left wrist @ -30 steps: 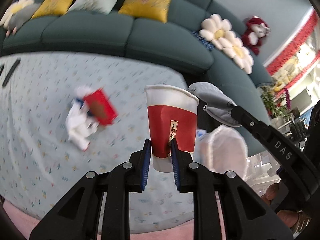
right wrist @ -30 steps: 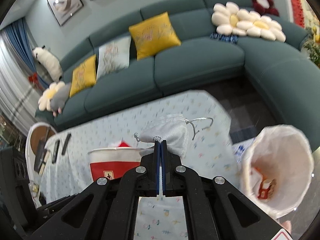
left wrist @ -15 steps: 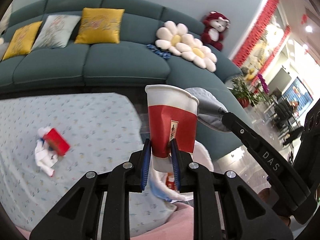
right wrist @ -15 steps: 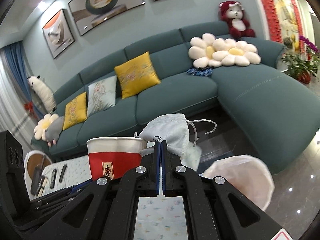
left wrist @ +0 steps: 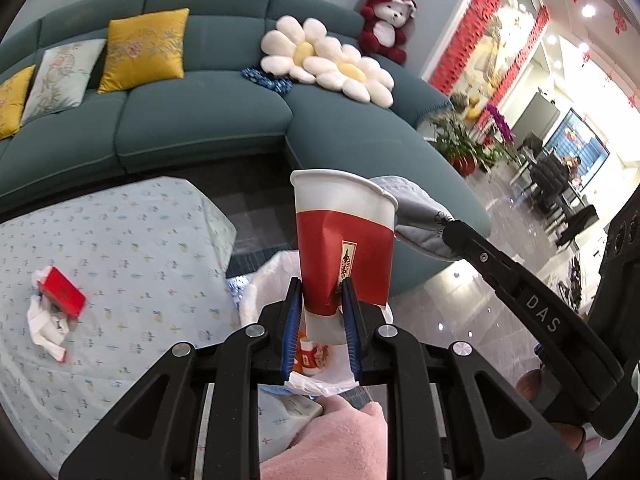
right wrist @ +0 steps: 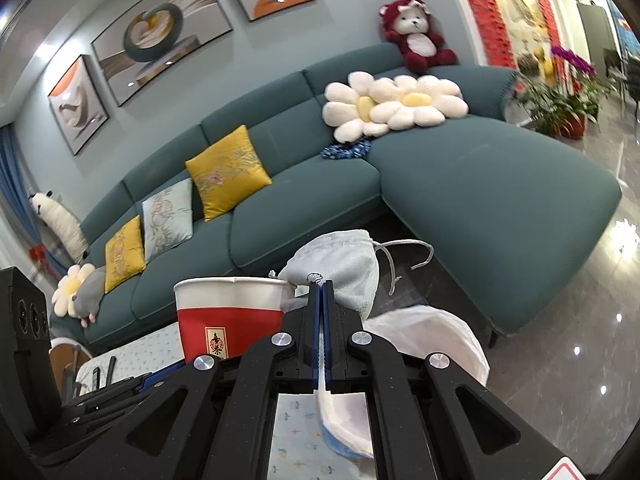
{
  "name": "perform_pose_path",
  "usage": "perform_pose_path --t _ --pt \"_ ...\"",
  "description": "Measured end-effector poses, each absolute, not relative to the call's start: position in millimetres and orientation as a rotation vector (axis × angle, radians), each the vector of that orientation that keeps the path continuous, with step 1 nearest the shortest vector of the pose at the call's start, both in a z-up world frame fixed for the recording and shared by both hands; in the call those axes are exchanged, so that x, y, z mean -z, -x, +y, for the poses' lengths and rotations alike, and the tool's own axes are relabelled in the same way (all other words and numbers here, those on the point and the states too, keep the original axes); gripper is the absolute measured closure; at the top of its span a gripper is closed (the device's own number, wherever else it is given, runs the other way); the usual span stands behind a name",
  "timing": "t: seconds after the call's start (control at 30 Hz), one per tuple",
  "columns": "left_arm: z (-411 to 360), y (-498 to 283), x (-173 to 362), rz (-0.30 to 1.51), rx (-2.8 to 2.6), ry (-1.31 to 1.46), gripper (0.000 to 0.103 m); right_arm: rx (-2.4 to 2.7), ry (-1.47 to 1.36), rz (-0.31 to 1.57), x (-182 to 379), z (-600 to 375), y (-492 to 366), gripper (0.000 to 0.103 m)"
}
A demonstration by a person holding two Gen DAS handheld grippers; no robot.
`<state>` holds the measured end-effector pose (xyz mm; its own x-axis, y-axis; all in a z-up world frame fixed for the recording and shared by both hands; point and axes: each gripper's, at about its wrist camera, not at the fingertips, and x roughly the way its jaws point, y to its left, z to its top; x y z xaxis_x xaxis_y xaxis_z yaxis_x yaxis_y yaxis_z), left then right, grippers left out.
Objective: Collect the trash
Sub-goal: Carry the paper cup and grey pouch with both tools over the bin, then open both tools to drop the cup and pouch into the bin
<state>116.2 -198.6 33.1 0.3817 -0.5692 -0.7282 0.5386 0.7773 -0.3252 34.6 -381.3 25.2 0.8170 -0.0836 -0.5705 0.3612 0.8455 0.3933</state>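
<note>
While left gripper pinches paper cup, right gripper grips grey pouch.

Both grippers are showing matte black plastic frames w/ triangular cut-outs in the linkage arms and round silver screws at the pivots. Left gripper is wearing blue ribbed pads; right gripper is showing the same blue pads. White "DAS" lettering is running along the right one's arm. A pink fleecy sleeve is peeking in below.
</note>
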Motion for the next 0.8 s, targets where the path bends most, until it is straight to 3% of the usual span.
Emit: perform_pose_path --t 0.37,0.43,0.47,0.5,0.53,0.63,0.8 --pt "-237.9 -126.3 11.8 1.02 0.74 -0.001 0.082 0.296 -0.544 0.672 31.5 -404.5 -40.0 0.101" --pt "-242.9 -127.6 17.6 1.04 0.726 0.003 0.068 0.328 -0.536 0.689 37.3 -405.7 -41.9 0.094" --pt "-242.8 -128.8 20.1 1.047 0.708 0.011 0.051 0.339 -0.53 0.697 38.8 -406.2 -42.5 0.091" --pt "-240.5 -129.7 21.3 1.039 0.688 0.024 0.045 0.347 -0.525 0.704 40.3 -406.3 -43.7 0.08" --pt "-238.2 -129.4 22.3 1.033 0.674 0.03 0.045 0.356 -0.523 0.703 41.0 -406.3 -43.1 0.067" --pt "-232.0 -130.9 25.6 1.049 0.647 0.035 0.04 0.366 -0.529 0.698 43.2 -406.7 -40.5 0.058" --pt "-216.6 -128.7 21.4 1.031 0.62 0.036 0.04 0.36 -0.526 0.706 43.8 -396.6 -40.4 0.056"
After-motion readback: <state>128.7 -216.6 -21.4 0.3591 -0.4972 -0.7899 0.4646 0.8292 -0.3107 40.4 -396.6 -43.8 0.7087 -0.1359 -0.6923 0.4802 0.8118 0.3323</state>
